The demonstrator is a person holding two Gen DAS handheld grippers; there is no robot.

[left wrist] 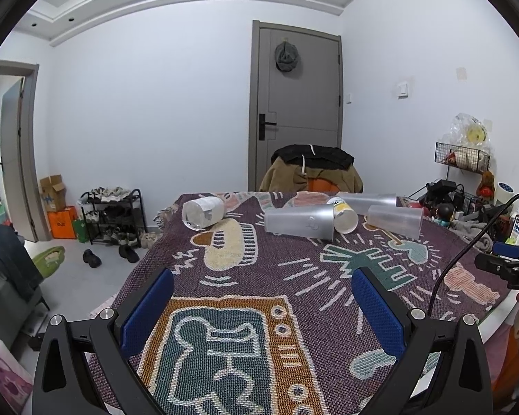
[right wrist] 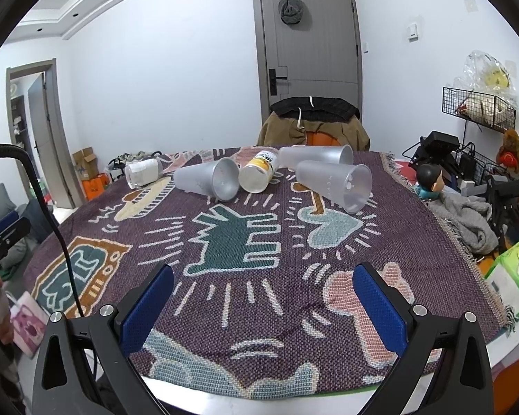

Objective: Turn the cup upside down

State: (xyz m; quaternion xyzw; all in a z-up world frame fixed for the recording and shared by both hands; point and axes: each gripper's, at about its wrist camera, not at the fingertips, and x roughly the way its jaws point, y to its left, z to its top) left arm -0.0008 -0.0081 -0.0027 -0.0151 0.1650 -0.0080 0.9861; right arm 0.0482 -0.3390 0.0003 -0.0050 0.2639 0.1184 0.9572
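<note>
While five cups (right wrist: 335, 183) lie toppled on patterned cloth (right wrist: 259, 276), none upended: left gripper (left wrist: 263, 307) and right gripper (right wrist: 263, 307) spread wide, empty, well short, everything left to do.

- Between your fingers and the cups you have a broad stretch of bare patterned blanket (right wrist: 259, 276) on the table; nothing stands in the way there.
- The frosted cup (right wrist: 335, 183) on the right lies apart from the others, with room on its near side.
- The middle frosted cup (right wrist: 204, 180) and the yellow-labelled cup (right wrist: 259, 173) lie just beside each other, a tight gap.
- The small cup (right wrist: 143, 172) at far left lies well apart.
- Past the table's right edge, a grey cloth (right wrist: 467, 221) and a wire rack (right wrist: 477, 103) crowd that side.
</note>
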